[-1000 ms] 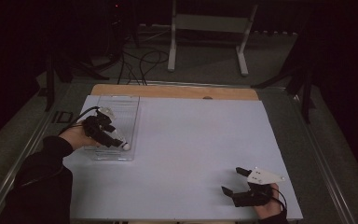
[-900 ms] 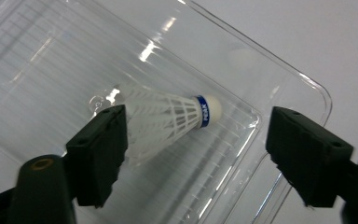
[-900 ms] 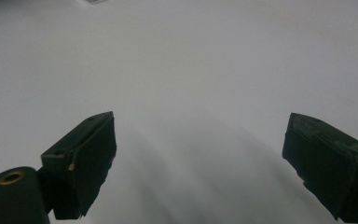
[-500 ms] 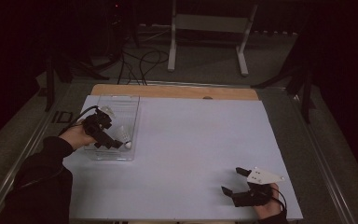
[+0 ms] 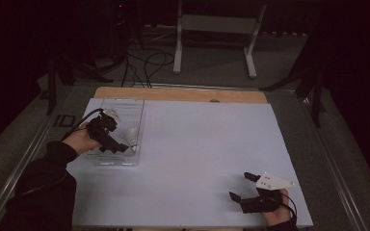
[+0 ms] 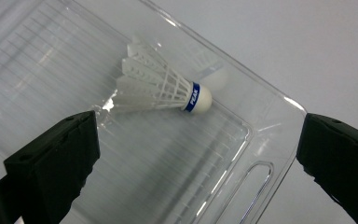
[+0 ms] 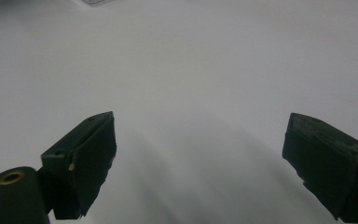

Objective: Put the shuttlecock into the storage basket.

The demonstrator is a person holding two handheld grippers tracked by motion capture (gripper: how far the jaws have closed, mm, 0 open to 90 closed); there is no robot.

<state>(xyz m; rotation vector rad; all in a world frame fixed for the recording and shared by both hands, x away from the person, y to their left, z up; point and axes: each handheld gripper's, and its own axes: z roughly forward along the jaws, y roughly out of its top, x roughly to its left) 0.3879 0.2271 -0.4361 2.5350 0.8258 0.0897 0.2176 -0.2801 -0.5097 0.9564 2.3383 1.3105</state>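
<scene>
A white shuttlecock [image 6: 163, 91] with a blue band and a cork tip lies on its side in a clear plastic tray [image 6: 279, 107]. My left gripper [image 6: 198, 158] hovers over the tray's near end, open; its jaws have just been opening and nothing is between them. The shuttlecock [image 5: 132, 137] rests just beyond the left gripper [image 5: 114, 148], by the right wall of the tray [image 5: 120, 102]. At the table's near right, my right gripper [image 5: 240, 185] is open over bare white surface, and between the right gripper's [image 7: 200, 158] jaws there is nothing.
A white sheet [image 5: 197, 144] covers the table, with a wooden strip [image 5: 183, 94] along its far edge. Beyond the table stand a metal frame [image 5: 212, 24] and floor cables [image 5: 144, 62]. Dark rails run along both table sides.
The left gripper's jaws have spread apart, and the shuttlecock that was at their tips now lies loose in the tray. Neither hand has shifted.
</scene>
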